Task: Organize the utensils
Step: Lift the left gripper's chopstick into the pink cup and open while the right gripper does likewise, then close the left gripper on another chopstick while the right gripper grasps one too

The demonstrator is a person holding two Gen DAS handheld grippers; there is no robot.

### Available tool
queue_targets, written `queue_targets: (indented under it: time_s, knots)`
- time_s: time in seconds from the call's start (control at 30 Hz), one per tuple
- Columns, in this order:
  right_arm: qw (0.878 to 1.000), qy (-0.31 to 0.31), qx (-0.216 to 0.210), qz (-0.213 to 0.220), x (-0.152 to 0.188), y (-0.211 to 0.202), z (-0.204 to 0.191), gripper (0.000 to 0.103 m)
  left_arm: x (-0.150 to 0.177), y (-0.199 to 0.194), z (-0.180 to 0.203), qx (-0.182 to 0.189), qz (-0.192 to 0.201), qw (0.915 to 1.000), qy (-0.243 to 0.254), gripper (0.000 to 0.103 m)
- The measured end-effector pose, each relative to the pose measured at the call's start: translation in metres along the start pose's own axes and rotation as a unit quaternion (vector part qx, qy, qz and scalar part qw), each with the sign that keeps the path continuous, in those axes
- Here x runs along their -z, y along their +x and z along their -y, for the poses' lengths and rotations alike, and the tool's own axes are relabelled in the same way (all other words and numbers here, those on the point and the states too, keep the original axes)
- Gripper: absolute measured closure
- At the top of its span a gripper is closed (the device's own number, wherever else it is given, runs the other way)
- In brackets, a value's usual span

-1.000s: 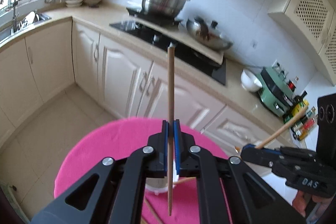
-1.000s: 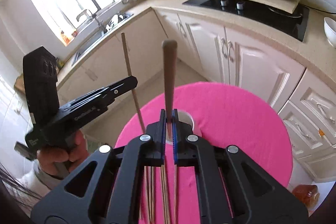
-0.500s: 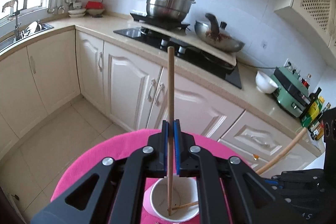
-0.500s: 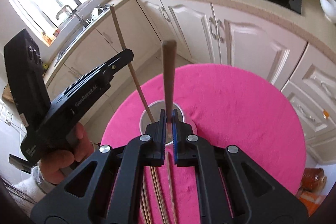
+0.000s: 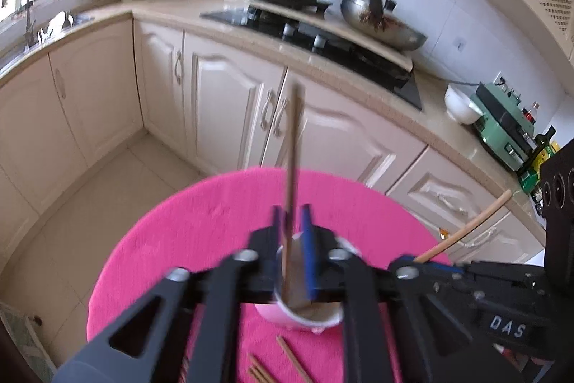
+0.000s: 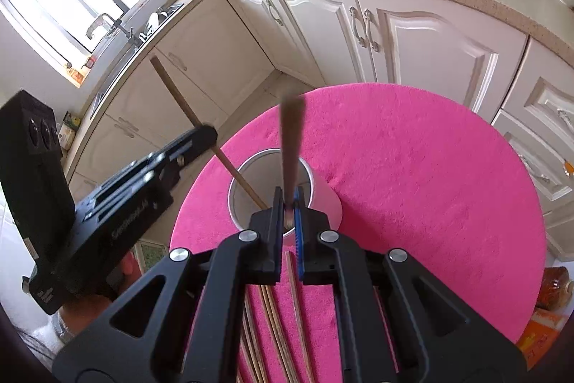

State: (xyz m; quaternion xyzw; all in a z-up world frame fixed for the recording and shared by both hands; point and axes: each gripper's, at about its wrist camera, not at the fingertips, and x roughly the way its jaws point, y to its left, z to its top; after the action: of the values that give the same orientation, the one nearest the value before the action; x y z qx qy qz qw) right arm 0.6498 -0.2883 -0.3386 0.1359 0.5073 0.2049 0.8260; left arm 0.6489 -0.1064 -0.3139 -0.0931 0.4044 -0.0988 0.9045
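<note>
The person is loading chopsticks into the white paper cup (image 6: 283, 192) that is standing near the middle of the pink round mat (image 6: 412, 185), and this moment is the drop-off for both hands; the left gripper (image 5: 291, 221) is hovering directly over the cup, and its jaws have just been opening, so they are now standing apart with the left chopstick (image 5: 292, 160) between them but no longer pinched, its lower end already inside the cup and its upper end leaning away toward the cabinets behind the cup; in the right wrist view that same stick is slanting from the cup's mouth up past the left gripper's tip; the right gripper (image 6: 287, 214) is poised just over the cup's near rim, its jaws clamped tight on the right chopstick (image 6: 291, 146), whose top is pointing up and away over the cup; whether its lower end is reaching the cup's floor I cannot tell; more loose chopsticks (image 6: 272, 318) are lying on the mat on the near side of the cup; next, judging from this, the right jaws need to part so their stick slides in, then both grippers should lift clear without tipping the light cup and go for the loose ones.
</note>
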Motion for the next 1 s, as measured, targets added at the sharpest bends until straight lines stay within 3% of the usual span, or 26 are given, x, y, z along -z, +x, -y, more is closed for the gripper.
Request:
queue_targets:
  time_s: [0.4, 0.53, 0.67, 0.8, 1.0]
  knots:
    - [1.000, 0.005, -0.007, 0.009, 0.010, -0.009, -0.001, 0.091, 0.046, -0.042, -0.037, -0.034, -0.033, 0.9964, -0.070, 0.070]
    - [1.000, 0.004, -0.003, 0.027, 0.014, -0.023, 0.000, 0.051, 0.081, -0.052, -0.065, -0.054, -0.074, 0.9892, -0.115, 0.070]
    - [0.999, -0.002, -0.001, 0.046, 0.019, -0.041, 0.004, 0.051, 0.119, -0.053, -0.081, -0.071, -0.120, 0.9784, -0.153, 0.070]
    - [0.999, -0.009, 0.009, 0.049, 0.030, -0.054, 0.011, 0.050, 0.157, -0.041, -0.078, -0.091, -0.179, 0.9663, -0.161, 0.070]
    - [0.999, -0.023, 0.027, -0.011, 0.068, -0.034, 0.024, 0.050, 0.188, -0.025, -0.074, -0.097, -0.226, 0.9556, -0.162, 0.070]
